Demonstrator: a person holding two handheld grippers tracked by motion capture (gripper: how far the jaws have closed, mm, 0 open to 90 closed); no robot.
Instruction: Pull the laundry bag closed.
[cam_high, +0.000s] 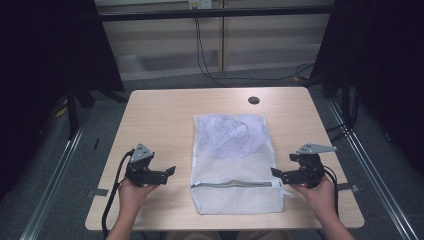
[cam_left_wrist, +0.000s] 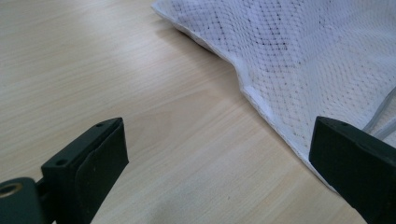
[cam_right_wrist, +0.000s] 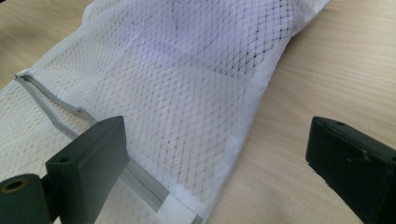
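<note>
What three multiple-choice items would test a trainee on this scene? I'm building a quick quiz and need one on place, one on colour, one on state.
1. Where does the mesh bag lie?
A. between the two tools
B. left of both tools
C. on the floor

2. What colour is the mesh bag?
A. red
B. white
C. black

3. How do the left tool and right tool stand?
A. both open, holding nothing
B. both shut on the bag
C. left shut on the zipper

Answers:
1 A, the high view shows it on the table midway between them.
2 B, white netting with a grey zipper.
3 A, jaws wide apart with nothing between.
</note>
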